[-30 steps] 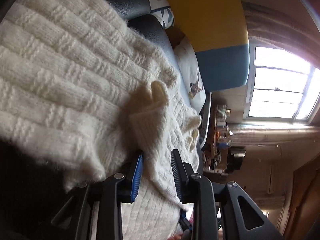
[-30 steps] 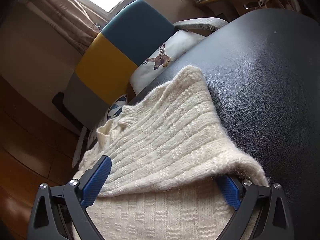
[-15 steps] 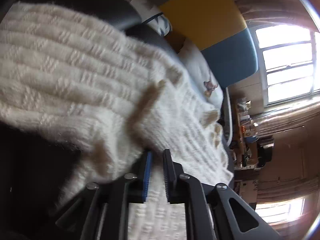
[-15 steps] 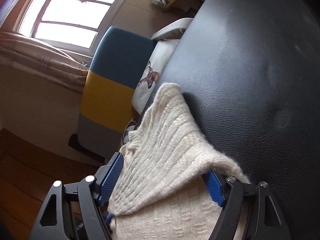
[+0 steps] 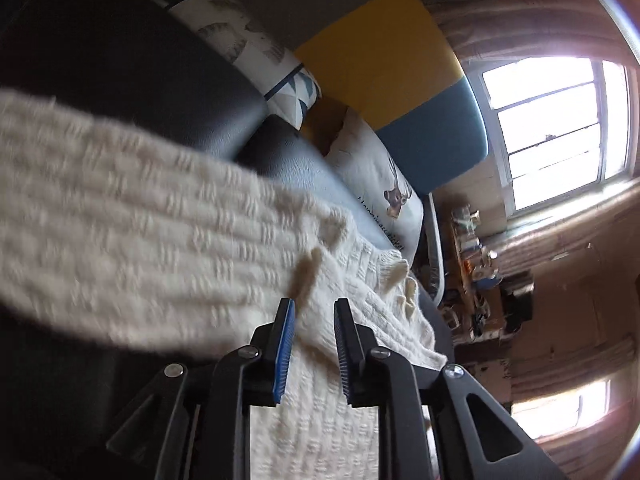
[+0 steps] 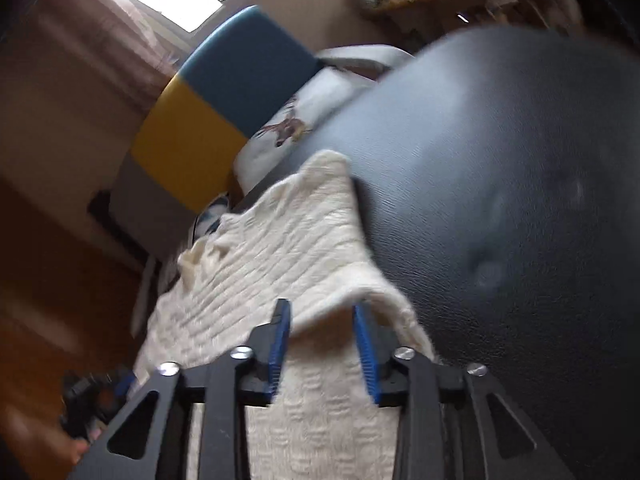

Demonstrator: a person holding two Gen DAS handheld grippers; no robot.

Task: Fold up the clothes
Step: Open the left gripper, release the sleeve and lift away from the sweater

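Cream cable-knit wool sweater (image 5: 168,248), spread on the black leather seat (image 6: 520,200), now lifted at a fold since a second ago. Left gripper (image 5: 314,320) reopening around that fold (pads not clearly pressing); right gripper (image 6: 322,320) closing over the near hem. Fold probably just starting.

One cream sweater (image 5: 120,232), two cushions (image 5: 376,176), one chair (image 5: 400,80).

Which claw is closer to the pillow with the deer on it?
Hard to say; probably the left gripper. Both straddle the sweater, with the deer pillow just beyond it. The right gripper looks slightly farther.
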